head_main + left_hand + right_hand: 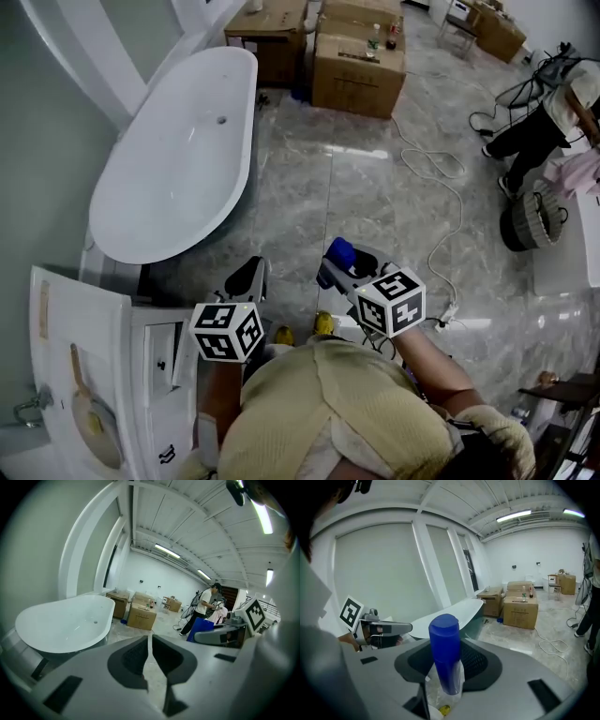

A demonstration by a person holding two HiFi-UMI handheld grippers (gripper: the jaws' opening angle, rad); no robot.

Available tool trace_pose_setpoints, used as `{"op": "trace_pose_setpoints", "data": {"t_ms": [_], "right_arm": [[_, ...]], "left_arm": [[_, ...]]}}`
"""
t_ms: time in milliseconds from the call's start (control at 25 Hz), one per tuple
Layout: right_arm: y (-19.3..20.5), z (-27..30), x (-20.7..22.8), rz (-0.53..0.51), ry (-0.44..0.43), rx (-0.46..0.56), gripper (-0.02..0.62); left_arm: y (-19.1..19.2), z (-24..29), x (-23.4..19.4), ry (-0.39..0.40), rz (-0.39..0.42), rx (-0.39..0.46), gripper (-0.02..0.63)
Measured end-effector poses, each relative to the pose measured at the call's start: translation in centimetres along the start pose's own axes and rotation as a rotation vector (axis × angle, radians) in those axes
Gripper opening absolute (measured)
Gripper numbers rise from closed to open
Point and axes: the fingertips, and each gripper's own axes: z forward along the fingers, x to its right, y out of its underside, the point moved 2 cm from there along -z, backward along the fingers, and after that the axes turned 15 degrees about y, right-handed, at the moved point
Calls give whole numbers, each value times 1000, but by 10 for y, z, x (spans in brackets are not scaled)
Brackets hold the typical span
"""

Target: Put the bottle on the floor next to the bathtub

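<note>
Though half-hidden overhead, bottle (444,644) between jaws of right gripper (447,665)

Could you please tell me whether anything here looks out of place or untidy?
A white cable snakes in loose loops across the marble floor right of the bathtub, a likely trip risk. Nothing else stands out.

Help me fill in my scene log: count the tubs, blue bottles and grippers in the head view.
tub: 1
bottle: 1
left gripper, right gripper: 2
Total: 4
</note>
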Motion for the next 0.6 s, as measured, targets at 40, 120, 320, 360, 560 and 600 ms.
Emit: {"op": "trace_pose_setpoints", "data": {"t_ms": [40, 120, 320, 360, 560, 600], "right_arm": [[-1, 1, 1, -2, -5, 0, 166], [-5, 3, 4, -4, -17, 2, 166], [-13, 11, 12, -13, -40, 10, 166], [-14, 13, 13, -15, -46, 9, 166], [-18, 20, 22, -26, -68, 0, 166], [-18, 19, 24, -28, -71, -3, 166]], "left_arm": [[-1, 2, 1, -3, 1, 1, 80], [-4, 6, 3, -9, 6, 3, 80], [-7, 18, 5, -12, 23, 3, 80], [-7, 20, 6, -9, 20, 3, 80], [-10, 34, 8, -17, 13, 1, 80], [-10, 35, 10, -21, 13, 0, 80]]}}
